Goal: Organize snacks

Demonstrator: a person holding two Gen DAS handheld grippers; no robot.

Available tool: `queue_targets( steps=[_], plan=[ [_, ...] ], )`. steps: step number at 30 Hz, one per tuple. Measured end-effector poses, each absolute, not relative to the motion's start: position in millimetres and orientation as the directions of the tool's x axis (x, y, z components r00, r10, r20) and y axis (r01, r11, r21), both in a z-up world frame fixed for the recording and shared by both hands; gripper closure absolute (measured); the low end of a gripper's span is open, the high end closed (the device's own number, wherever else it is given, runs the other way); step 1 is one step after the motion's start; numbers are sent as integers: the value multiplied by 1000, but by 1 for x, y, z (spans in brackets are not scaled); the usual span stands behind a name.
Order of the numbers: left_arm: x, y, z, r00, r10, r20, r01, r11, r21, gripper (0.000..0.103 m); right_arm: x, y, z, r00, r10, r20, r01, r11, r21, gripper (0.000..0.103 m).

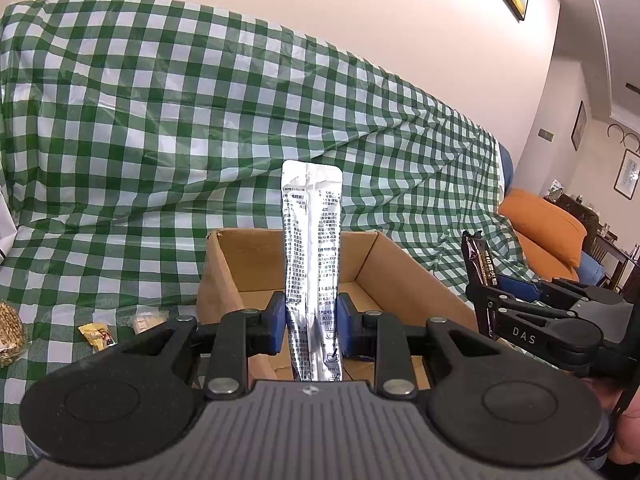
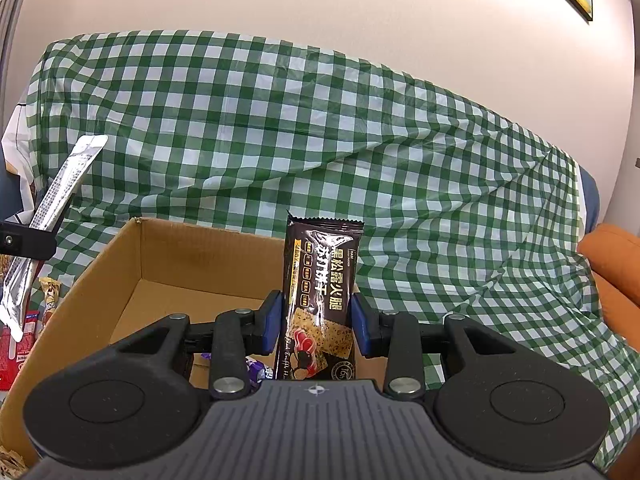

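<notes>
My left gripper (image 1: 312,326) is shut on a long silver sachet (image 1: 311,264) that stands upright above the open cardboard box (image 1: 224,276). Over the same cardboard box (image 2: 132,264), my right gripper (image 2: 316,326) is shut on a black cracker packet (image 2: 320,296), also upright. From the left wrist view the right gripper (image 1: 486,300) shows at the right with its black cracker packet (image 1: 478,258). In the right wrist view the silver sachet (image 2: 56,208) appears at the far left. A purple wrapper (image 2: 258,372) lies inside the box.
A green-and-white checked cloth (image 1: 160,128) covers the sofa. Loose snacks lie left of the box: a yellow wrapper (image 1: 96,336), a clear packet (image 1: 148,318), a nut bar (image 1: 10,332), a red packet (image 2: 20,344). An orange cushion (image 1: 548,228) sits at the right.
</notes>
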State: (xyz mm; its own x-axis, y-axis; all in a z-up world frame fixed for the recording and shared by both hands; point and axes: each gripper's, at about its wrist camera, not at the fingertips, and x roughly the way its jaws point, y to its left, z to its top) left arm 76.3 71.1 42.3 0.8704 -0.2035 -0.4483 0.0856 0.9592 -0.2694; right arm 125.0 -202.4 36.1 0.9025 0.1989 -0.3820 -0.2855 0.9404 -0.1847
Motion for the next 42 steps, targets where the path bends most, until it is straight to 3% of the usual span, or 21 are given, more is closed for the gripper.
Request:
queue_targets(
  steps=[42],
  plan=[
    [90,45,41,860,-291,-420,183,943,-278,74,125,-212,34,905,181,-385,-285,930,-233,65]
  ],
)
